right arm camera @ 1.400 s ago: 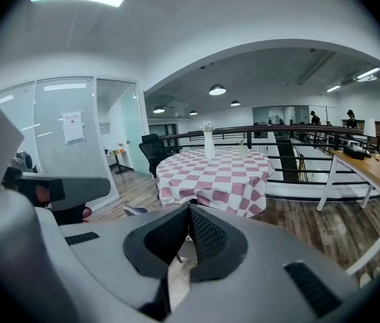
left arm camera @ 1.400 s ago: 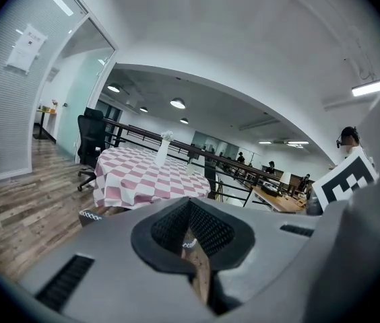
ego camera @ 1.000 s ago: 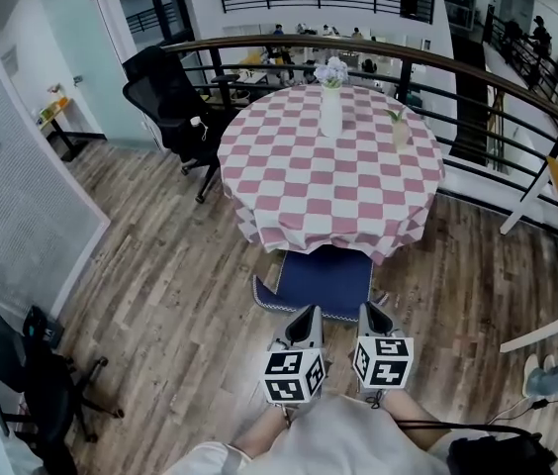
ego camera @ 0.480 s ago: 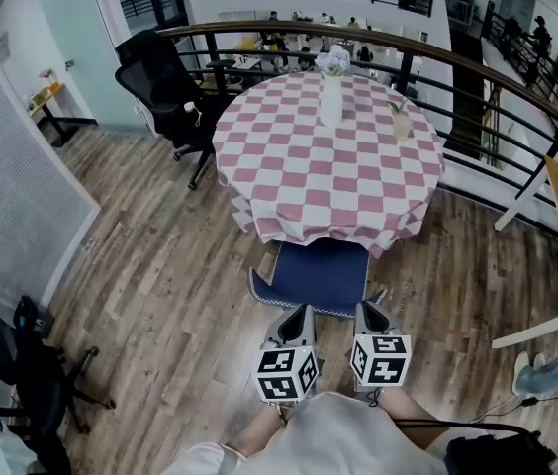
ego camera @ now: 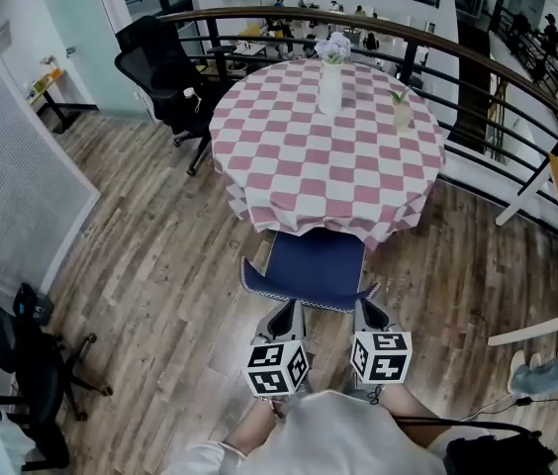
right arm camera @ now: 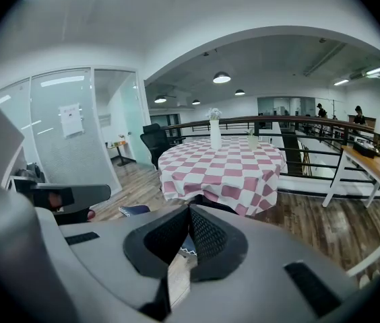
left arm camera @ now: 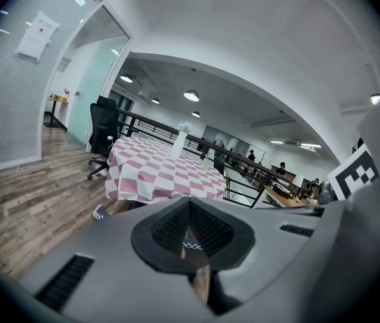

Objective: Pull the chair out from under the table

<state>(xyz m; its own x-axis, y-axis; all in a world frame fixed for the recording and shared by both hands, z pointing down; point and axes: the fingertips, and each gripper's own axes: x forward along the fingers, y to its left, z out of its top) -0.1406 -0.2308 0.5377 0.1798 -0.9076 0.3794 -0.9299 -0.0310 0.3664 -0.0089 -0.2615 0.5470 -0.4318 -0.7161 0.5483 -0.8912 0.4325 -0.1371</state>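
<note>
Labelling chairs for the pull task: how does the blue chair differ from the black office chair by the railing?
The blue chair sits partly tucked under the tablecloth; the black office chair stands clear of it. The blue chair has a white-trimmed edge; the black office chair shows armrests and a wheeled base. Both stand on the wood floor.

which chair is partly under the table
The blue chair, its seat half under the table; both black office chairs stand out on the floor.
</note>
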